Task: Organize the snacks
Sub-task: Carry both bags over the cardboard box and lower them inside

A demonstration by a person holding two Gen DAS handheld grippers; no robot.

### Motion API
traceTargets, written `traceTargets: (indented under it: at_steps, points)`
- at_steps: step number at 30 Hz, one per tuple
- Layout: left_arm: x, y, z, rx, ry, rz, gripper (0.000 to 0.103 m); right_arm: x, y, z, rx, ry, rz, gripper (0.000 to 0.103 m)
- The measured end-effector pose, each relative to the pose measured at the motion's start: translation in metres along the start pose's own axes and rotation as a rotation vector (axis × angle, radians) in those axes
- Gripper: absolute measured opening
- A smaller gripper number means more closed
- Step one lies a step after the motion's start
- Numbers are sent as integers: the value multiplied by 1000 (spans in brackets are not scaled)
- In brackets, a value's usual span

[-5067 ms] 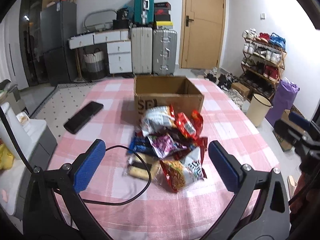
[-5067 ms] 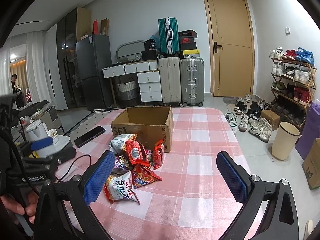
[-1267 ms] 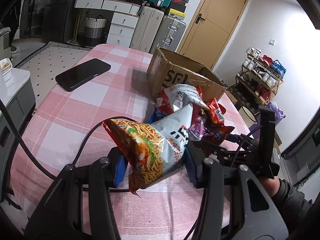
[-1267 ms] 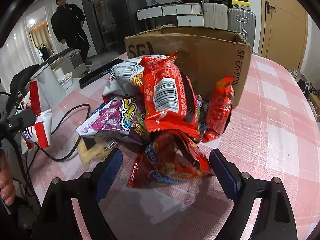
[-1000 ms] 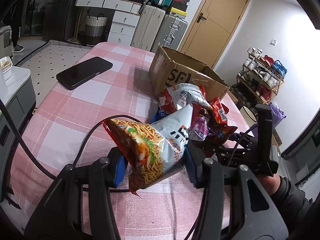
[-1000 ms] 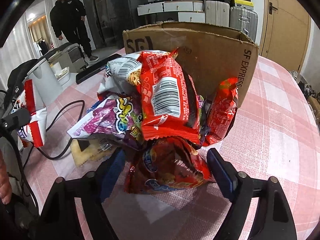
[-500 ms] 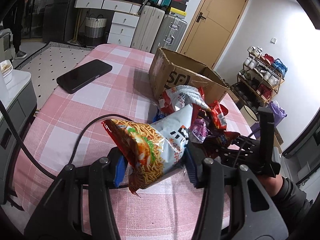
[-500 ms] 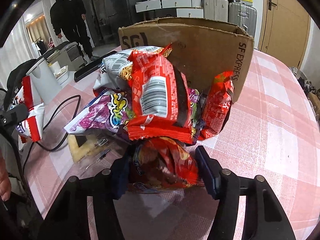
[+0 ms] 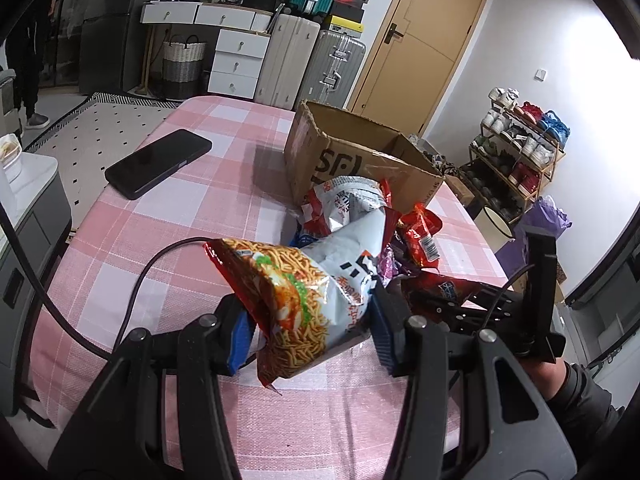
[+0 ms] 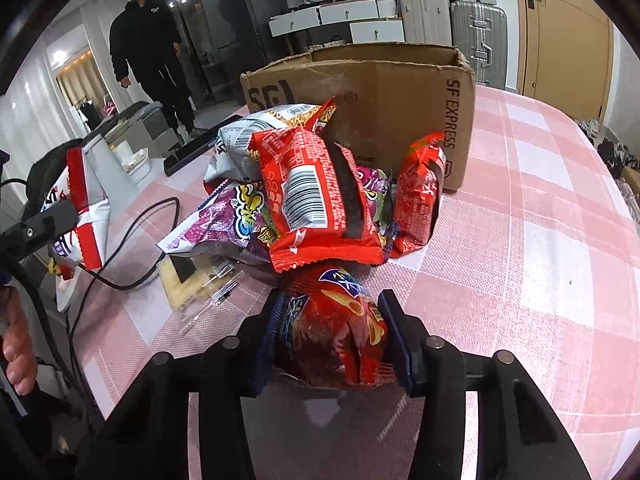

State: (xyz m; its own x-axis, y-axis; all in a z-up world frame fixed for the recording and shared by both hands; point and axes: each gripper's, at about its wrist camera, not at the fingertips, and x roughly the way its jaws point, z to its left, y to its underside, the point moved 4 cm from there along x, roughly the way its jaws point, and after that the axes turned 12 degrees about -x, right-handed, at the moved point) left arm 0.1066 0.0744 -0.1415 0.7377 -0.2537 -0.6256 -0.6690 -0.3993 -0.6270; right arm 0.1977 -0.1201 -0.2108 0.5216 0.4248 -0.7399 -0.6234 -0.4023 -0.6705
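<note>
My left gripper (image 9: pixel 310 330) is shut on a grey and red noodle snack bag (image 9: pixel 304 292) and holds it above the pink checked tablecloth (image 9: pixel 168 216). In the right wrist view my right gripper (image 10: pixel 334 336) has its jaws closing on a dark red chip bag (image 10: pixel 334 332) at the near edge of the snack pile, and both pads press into it. A red packet with a barcode (image 10: pixel 316 200), a purple bag (image 10: pixel 224 220) and a white bag (image 10: pixel 256 132) are heaped behind it. The open cardboard box (image 10: pixel 380 92) stands behind the pile.
A black phone (image 9: pixel 158 162) lies on the cloth to the left of the box, and a black cable (image 9: pixel 132 292) loops across the near left. A person in black (image 10: pixel 150 44) stands beyond the table. Suitcases, drawers and a shoe rack line the walls.
The right gripper's jaws have drawn in from wide apart onto the dark red chip bag. The left gripper holds the noodle snack bag as before.
</note>
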Motion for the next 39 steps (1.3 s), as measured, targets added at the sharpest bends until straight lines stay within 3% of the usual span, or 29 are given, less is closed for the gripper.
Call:
traceTargets:
  at_steps: [13, 22, 29, 39]
  points:
    - [6, -2, -9, 22, 9, 11, 46, -27, 12, -5, 41, 4, -46, 48]
    - [7, -22, -25, 77, 5, -6, 46, -73, 10, -12, 71, 28, -120, 48]
    - [7, -53, -44, 147, 1, -32, 46, -116, -29, -9, 34, 33, -219, 48]
    - [34, -104, -70, 196, 14, -16, 46, -127, -102, -12, 12, 6, -285, 48]
